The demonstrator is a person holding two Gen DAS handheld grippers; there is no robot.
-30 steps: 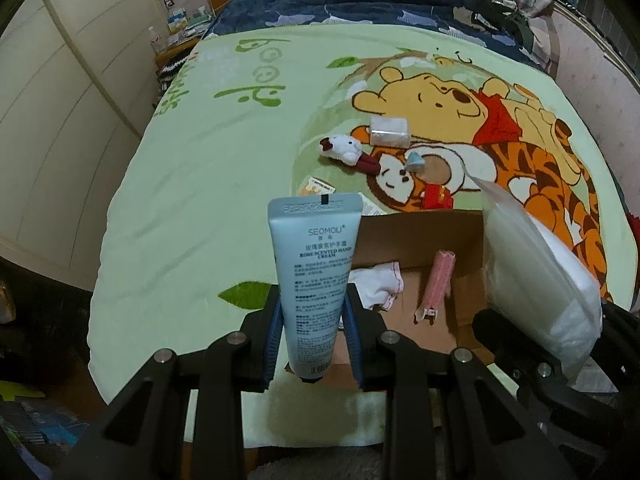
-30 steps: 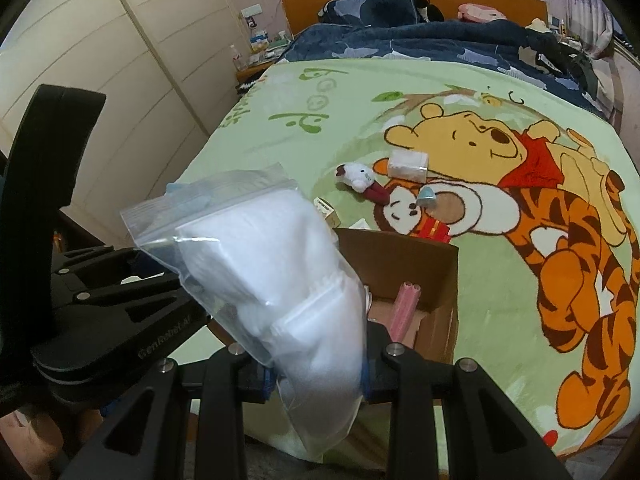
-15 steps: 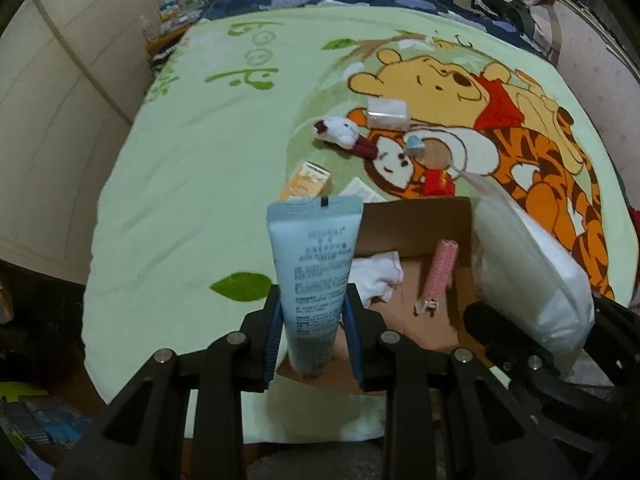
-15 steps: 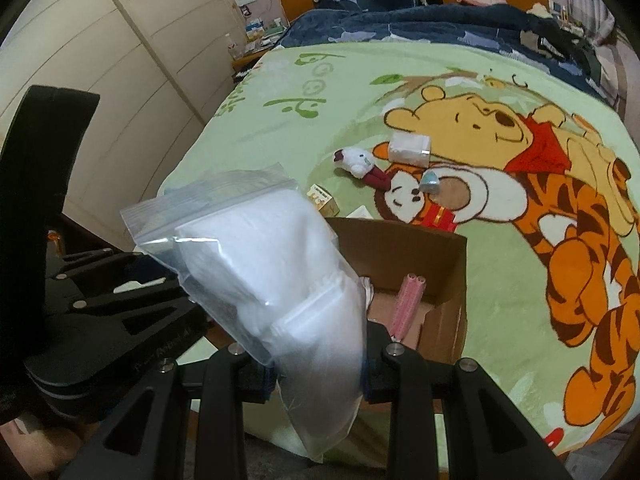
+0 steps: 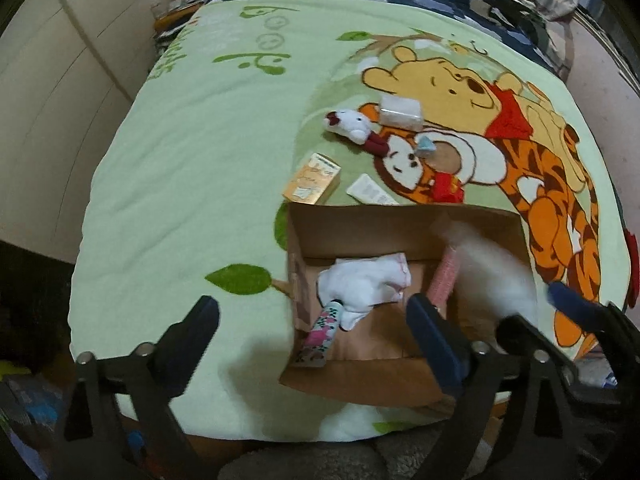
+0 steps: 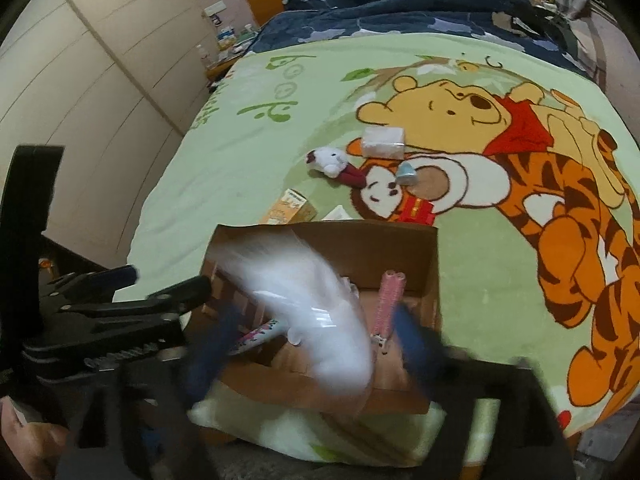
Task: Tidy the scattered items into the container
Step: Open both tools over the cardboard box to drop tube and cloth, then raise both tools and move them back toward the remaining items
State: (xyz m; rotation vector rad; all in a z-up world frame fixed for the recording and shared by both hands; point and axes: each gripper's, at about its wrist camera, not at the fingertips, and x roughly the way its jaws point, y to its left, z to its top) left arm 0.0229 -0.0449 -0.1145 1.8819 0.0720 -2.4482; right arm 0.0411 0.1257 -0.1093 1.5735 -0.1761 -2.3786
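Both grippers hang over the open cardboard box (image 5: 400, 226) at the bed's near edge. My left gripper (image 5: 312, 304) has its jaws opening wide with nothing between them. The hand cream tube (image 5: 323, 332), flower print up, lies in the box's near left corner beside a white cloth (image 5: 362, 284) and a pink item (image 5: 443, 278). My right gripper (image 6: 316, 316) is a blur, its jaws opening. The white plastic bag (image 6: 320, 312) drops between them into the box (image 6: 320, 234), free of the pads.
On the green cartoon blanket (image 5: 192, 152) beyond the box lie a white plush toy (image 5: 352, 126), a tissue pack (image 5: 400, 112), a small orange carton (image 5: 312, 178), a white sachet (image 5: 372, 191), a red item (image 5: 448, 192) and a small blue-grey piece (image 5: 425, 145). Wardrobe doors stand left.
Both grippers sank toward the box and opened. The tube left the left gripper and lies in the box. The bag has slipped out of the right gripper and is falling in.
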